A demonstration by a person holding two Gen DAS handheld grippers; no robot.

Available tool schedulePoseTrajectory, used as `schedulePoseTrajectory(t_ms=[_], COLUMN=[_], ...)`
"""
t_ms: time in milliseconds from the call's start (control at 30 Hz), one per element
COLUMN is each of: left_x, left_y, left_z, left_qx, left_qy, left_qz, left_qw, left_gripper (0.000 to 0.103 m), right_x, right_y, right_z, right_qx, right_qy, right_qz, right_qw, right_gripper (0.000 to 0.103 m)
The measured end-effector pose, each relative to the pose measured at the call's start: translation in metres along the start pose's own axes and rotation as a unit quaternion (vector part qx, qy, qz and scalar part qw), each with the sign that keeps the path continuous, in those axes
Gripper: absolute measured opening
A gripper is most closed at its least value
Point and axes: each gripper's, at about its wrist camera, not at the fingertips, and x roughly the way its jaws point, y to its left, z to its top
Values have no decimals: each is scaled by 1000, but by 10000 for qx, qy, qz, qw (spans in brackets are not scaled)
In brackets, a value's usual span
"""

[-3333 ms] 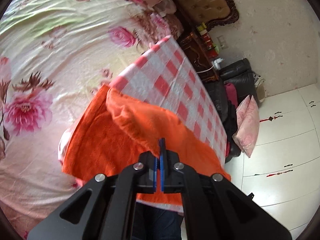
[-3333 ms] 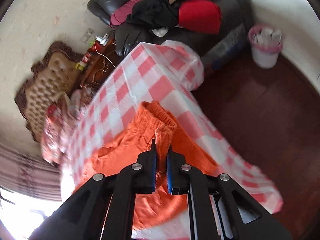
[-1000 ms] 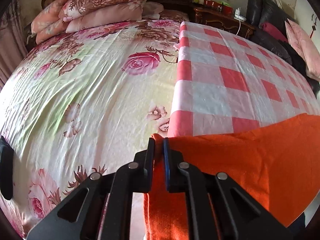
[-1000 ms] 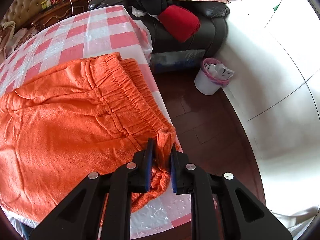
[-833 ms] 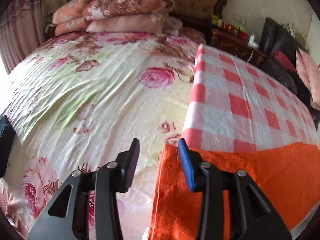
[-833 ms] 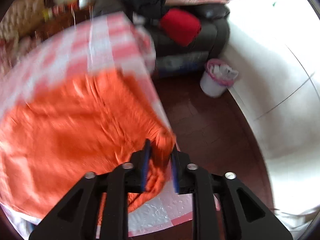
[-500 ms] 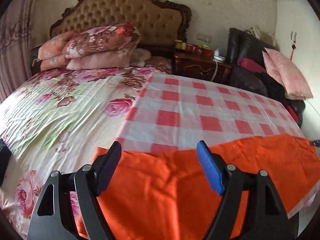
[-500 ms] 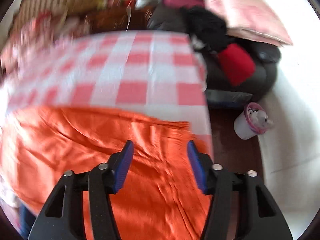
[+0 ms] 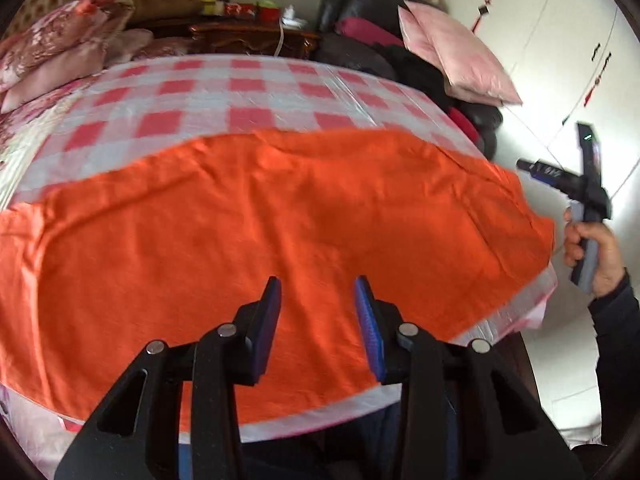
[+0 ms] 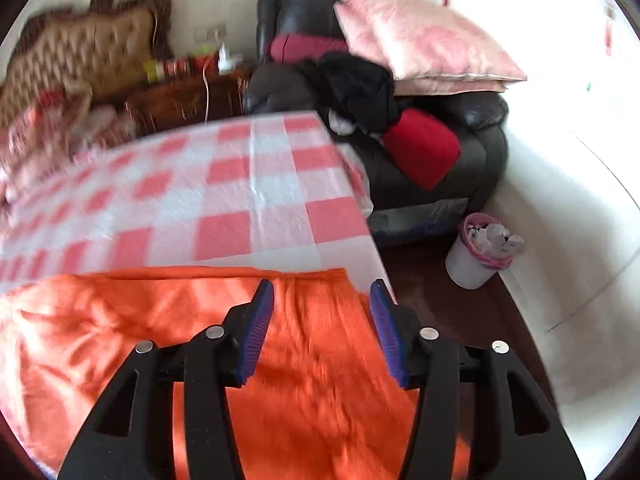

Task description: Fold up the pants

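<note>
Right now pants (image 9: 272, 232) lie spread flat on the checked cloth (image 9: 224, 96) at the near edge of the bed, one fold apparently made, more to go.

Risks, as a guess: the right end of the pants sits at the cloth's corner, just beside the drop to the floor, so a careless tug could drag fabric off the edge. The cloth looks slick and loose, so it may bunch or slide with the pants. A shallow pinch could catch only the top layer and spoil the fold. Right view is blurred, so aim on that side is uncertain.

Left gripper (image 9: 316, 312) hovers over the middle of the pants, jaws spread wide, nothing between them, pointing across the bed toward the nightstand (image 9: 252, 36). Right gripper (image 10: 320, 320) also gapes empty, above the pants' right end, angled toward the armchair (image 10: 440, 152). Right hand (image 9: 596, 248) is seen off the bed's right side, holding the handle upright.
</note>
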Motion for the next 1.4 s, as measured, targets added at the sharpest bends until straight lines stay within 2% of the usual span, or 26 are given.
schedulePoseTrajectory(t_ms=[67, 133, 167, 233, 300, 367, 400, 467, 500, 533, 600, 667, 833, 933, 1067, 1133, 1233, 1333, 1400], left_x=[15, 24, 24, 25, 25, 27, 25, 25, 23, 24, 21, 18, 31, 52, 76, 86, 82, 75, 68], left_y=[-18, -32, -37, -42, -44, -52, -49, -35, -34, -35, -32, -35, -48, -63, -65, -57, -32, 3, 29], left_z=[-10, -23, -27, -33, -36, -43, -44, -43, -42, -41, -32, -19, 21, 41, 53, 56, 55, 58, 58], left_qx=[180, 550, 674, 749, 785, 946, 862, 402, 443, 525, 468, 502, 520, 765, 803, 679, 340, -81, -425], left_qy=[228, 298, 259, 225, 120, -22, -90, -171, -154, -81, 15, -162, -370, -237, -37, 122, 138, 123, 129], left_qz=[-17, 414, 573, 715, 794, 1210, 1388, 1283, 1349, 1578, 1977, 2277, 1996, 1721, 1651, 1700, 1775, 2016, 1899], left_qw=[9996, 9972, 9957, 9944, 9937, 9881, 9865, 9908, 9898, 9860, 9791, 9723, 9778, 9818, 9830, 9830, 9834, 9794, 9808], left_gripper=[35, 35, 35, 41, 48, 59, 71, 75, 77, 83, 81, 78, 76, 74, 72, 70, 76, 83, 88], right_x=[-25, -38, -44, -49, -45, -39, -33, -28, -26, -22, -21, -20, -20, -21, -20, -20, -19, -18, -17], right_y=[8, 30, 49, 77, 100, 110, 113, 110, 106, 100, 100, 99, 100, 100, 100, 100, 99, 100, 100], right_z=[-15, -39, -55, -80, -99, -112, -114, -118, -118, -117, -116, -115, -114, -114, -112, -112, -111, -110, -109], right_qx=[53, -263, -628, -1207, -1537, -1616, -1650, -1530, -1374, -1185, -1277, -1256, -1261, -1282, -1262, -1253, -1246, -1251, -1255], right_qy=[39, 153, 226, 263, 335, 508, 590, 563, 652, 791, 768, 759, 783, 847, 912, 919, 943, 988, 1036], right_qz=[446, 671, 701, 629, 586, 588, 531, 447, 568, 729, 736, 750, 727, 730, 703, 694, 700, 693, 684], right_qw=[9990, 9973, 9953, 9904, 9858, 9838, 9831, 9856, 9867, 9871, 9861, 9863, 9862, 9854, 9853, 9854, 9852, 9848, 9843], right_gripper=[50, 53, 56, 72, 75, 79, 85, 86, 86, 87, 86, 86, 86, 86, 86, 86, 86, 86, 86])
